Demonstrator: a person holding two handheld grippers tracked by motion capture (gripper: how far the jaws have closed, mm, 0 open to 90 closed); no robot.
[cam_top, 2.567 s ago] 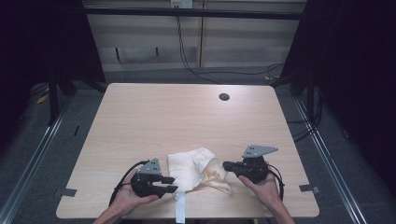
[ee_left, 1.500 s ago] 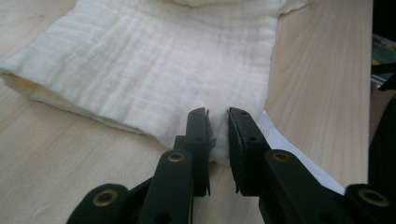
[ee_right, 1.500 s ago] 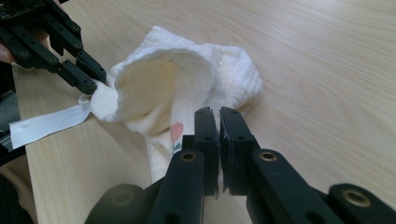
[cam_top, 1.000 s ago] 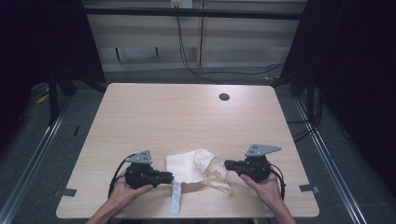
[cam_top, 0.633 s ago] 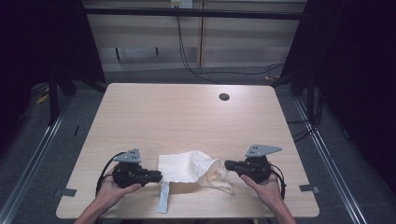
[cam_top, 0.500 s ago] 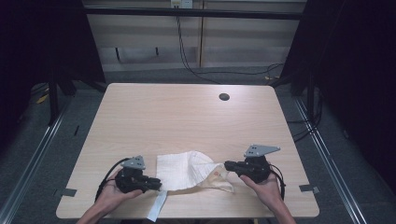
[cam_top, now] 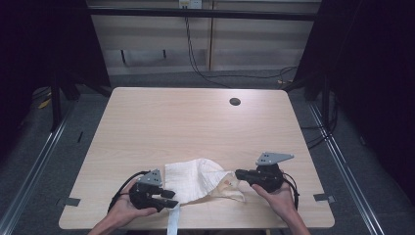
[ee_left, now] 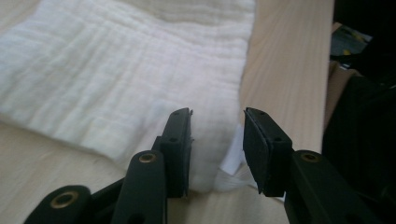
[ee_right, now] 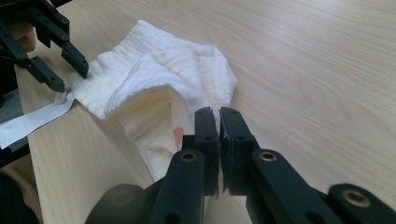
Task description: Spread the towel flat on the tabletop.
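Cloth stretched left to right between your 2 grippers, at the table's [cam_top: 147, 122] near edge.

Your left gripper [cam_top: 169, 198], jaws just opening, stands half open astride the white cloth's [cam_top: 195, 176] left end, nearest the ribbon [cam_top: 173, 223]; your right gripper [cam_top: 240, 175], shut, pinches the cloth's right end.

A light wooden table [cam_top: 195, 122] stands on grey floor [cam_top: 29, 161], dark curtains [cam_top: 372, 73] flanking.

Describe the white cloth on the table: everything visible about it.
The white cloth is a soft, ribbed, gauzy fabric, crumpled, lying near the table's front edge. A flat white strap hangs over that edge. The right gripper pinches its cream-coloured right end; the left gripper, jaws just opened, straddles its left corner.
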